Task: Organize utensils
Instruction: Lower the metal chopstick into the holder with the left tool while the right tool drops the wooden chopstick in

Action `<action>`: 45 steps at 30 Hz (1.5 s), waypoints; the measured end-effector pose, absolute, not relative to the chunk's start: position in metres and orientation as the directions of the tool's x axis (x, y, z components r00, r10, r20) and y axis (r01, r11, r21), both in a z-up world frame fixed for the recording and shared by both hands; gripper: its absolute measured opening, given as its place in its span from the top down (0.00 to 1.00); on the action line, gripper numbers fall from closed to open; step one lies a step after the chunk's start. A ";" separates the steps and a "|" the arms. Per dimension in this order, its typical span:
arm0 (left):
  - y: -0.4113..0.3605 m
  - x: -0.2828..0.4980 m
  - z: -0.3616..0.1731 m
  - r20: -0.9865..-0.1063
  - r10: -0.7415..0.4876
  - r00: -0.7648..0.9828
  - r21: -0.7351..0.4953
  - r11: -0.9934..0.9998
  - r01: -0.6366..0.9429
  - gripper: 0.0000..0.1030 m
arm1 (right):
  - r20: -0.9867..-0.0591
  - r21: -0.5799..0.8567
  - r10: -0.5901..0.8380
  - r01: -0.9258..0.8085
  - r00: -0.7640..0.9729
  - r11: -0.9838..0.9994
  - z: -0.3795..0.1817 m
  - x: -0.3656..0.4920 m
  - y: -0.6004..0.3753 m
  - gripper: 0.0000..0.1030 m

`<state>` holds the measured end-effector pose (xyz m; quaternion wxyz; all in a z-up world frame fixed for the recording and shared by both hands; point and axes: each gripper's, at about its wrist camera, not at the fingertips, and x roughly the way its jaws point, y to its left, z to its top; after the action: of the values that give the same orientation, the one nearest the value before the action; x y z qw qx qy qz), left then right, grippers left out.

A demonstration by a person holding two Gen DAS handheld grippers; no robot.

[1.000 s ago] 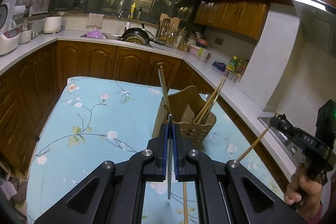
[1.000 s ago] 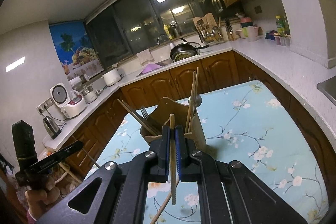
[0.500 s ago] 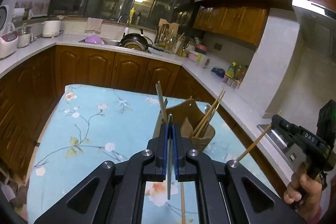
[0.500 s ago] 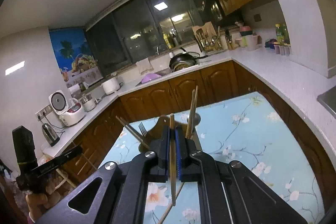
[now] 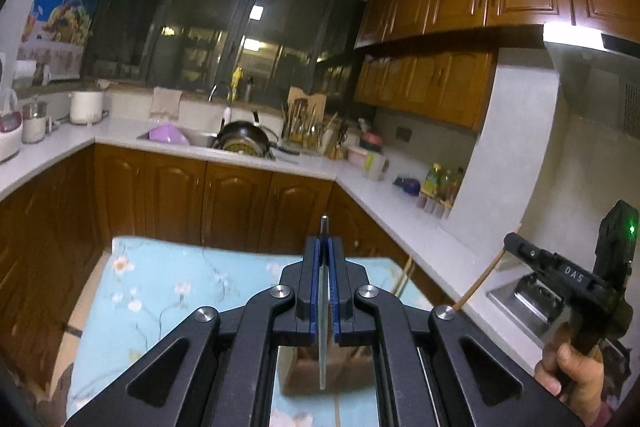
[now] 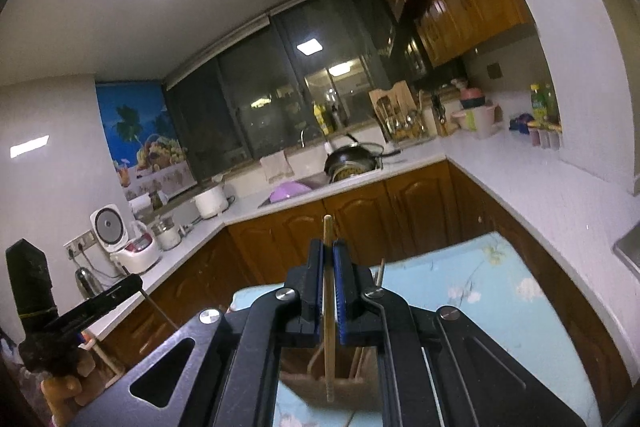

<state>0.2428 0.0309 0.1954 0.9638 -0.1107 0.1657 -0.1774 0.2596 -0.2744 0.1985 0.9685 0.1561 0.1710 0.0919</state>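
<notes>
My left gripper (image 5: 324, 245) is shut on a thin grey metal utensil (image 5: 322, 327) that stands upright between the blue pads. Under its fingers shows part of the wooden utensil holder (image 5: 300, 371). My right gripper (image 6: 328, 247) is shut on a wooden chopstick (image 6: 328, 307), whose lower end hangs over the holder (image 6: 344, 385); more sticks stand in it. The left wrist view catches the right gripper (image 5: 516, 243) with its chopstick (image 5: 480, 283) at the right. In the right wrist view, the left gripper (image 6: 134, 283) is at the left. Both are held above the blue floral tablecloth (image 5: 180, 287).
White counters wrap around the room over brown cabinets (image 5: 236, 199). A sink with a black pan (image 5: 242, 137) sits at the back, a rice cooker (image 6: 128, 247) on the left counter, bottles (image 5: 438, 183) and a stove (image 5: 520, 303) on the right. A person's hand (image 5: 568, 367) grips the right tool.
Both grippers have risen and tipped upward. The holder slid from the middle of each view down beneath the fingers. Both still clamp their utensils.
</notes>
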 end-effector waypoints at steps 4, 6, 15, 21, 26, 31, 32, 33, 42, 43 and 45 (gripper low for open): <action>0.019 0.268 0.187 -0.271 -0.365 0.891 -0.270 0.917 0.294 0.98 | -0.298 0.325 0.214 -0.112 0.930 0.939 0.200 0.281 -0.273 0.95; 0.015 0.279 0.175 -0.270 -0.356 0.895 -0.278 0.918 0.282 0.98 | -0.302 0.320 0.206 -0.105 0.931 0.942 0.196 0.287 -0.272 0.95; -0.010 0.316 0.120 -0.329 -0.311 0.891 -0.292 0.931 0.218 0.98 | -0.381 0.326 0.195 -0.066 0.904 0.943 0.149 0.309 -0.270 0.95; -0.022 0.334 0.094 -0.400 -0.308 0.863 -0.295 0.935 0.197 0.97 | -0.417 0.335 0.197 -0.052 0.887 0.941 0.120 0.311 -0.269 0.95; -0.024 0.348 0.096 -0.430 -0.307 0.849 -0.291 0.937 0.191 0.96 | -0.420 0.326 0.192 -0.050 0.887 0.944 0.118 0.307 -0.268 0.95; -0.017 0.344 0.101 -0.429 -0.311 0.848 -0.285 0.938 0.199 0.96 | -0.410 0.334 0.194 -0.052 0.891 0.941 0.116 0.309 -0.272 0.95; -0.017 0.344 0.102 -0.430 -0.311 0.848 -0.286 0.937 0.198 0.96 | -0.412 0.335 0.195 -0.051 0.890 0.941 0.114 0.310 -0.273 0.95; -0.016 0.344 0.103 -0.430 -0.312 0.847 -0.288 0.937 0.199 0.96 | -0.411 0.337 0.198 -0.053 0.890 0.940 0.115 0.309 -0.273 0.95; -0.010 0.333 0.095 -0.441 -0.315 0.840 -0.293 0.936 0.197 0.95 | -0.424 0.337 0.199 -0.051 0.883 0.940 0.118 0.312 -0.274 0.94; -0.010 0.333 0.095 -0.444 -0.316 0.838 -0.296 0.935 0.195 0.93 | -0.425 0.337 0.199 -0.050 0.883 0.940 0.118 0.312 -0.274 0.94; -0.009 0.332 0.096 -0.450 -0.315 0.836 -0.300 0.935 0.191 0.87 | -0.429 0.341 0.201 -0.049 0.881 0.939 0.117 0.312 -0.275 0.90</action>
<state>0.3324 -0.0086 0.0958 0.9502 -0.1225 0.2539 -0.1330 0.3123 -0.2746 0.1173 0.9561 0.1622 0.2352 0.0653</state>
